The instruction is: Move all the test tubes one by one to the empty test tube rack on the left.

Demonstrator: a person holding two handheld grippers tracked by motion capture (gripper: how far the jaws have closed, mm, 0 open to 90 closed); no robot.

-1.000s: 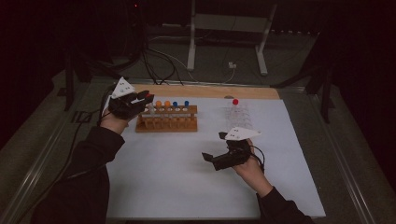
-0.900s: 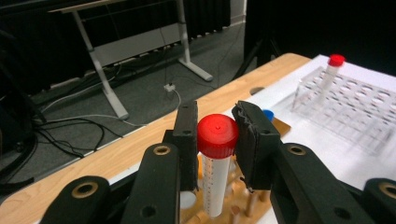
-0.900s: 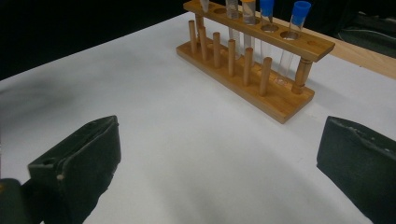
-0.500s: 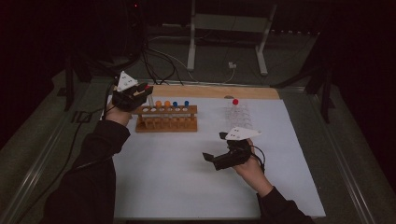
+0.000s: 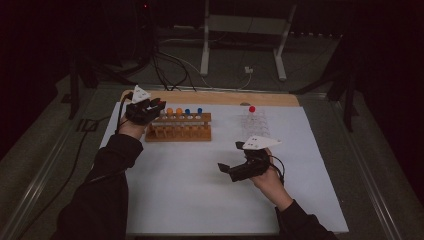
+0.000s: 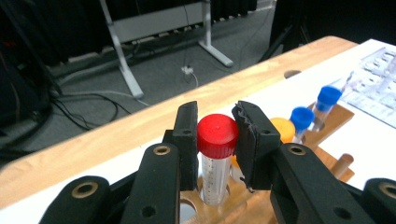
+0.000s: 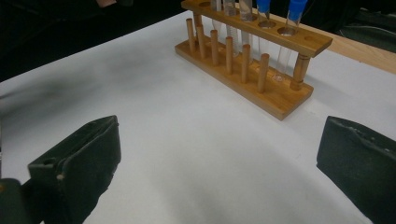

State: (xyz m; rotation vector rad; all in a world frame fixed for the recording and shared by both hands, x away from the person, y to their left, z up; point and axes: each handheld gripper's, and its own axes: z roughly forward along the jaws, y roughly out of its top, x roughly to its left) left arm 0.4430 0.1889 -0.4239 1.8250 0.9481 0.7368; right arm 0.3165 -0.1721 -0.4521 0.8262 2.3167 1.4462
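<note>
Left gripper (image 6: 215, 140) sits at centre-bottom of the left gripper view, jaws clamped on the red-capped tube (image 6: 216, 154): one pad presses each side of the red cap, clear tube body hangs straight down between them. Tube stands upright, lower end in a hole of the wooden rack (image 6: 243, 205), so the held thing is dead centre betw. the fingertips, cap level w/ the pad tops. To the right of it in that view: an orange-capped tube (image 6: 282, 129), then two blue-capped tubes (image 6: 301, 119), all in the same rack, receding toward upper right.

High view: left gripper (image 5: 144, 111) is at upper left of the frame, over the left end of the rack (image 5: 180, 131); the red cap can't be made out there, hidden by the gripper.

Right gripper (image 5: 239, 169) is lower centre-right in the high view, well apart from the rack, above the white sheet (image 5: 190, 190). Its jaws stand wide apart w/ nothing betw. them; right gripper view shows the pads at lower left and lower right corners, rack (image 7: 261, 84) in the upper middle.

Clear plastic tray (image 5: 254, 122) w/ a red-capped item lies right of the rack.
</note>
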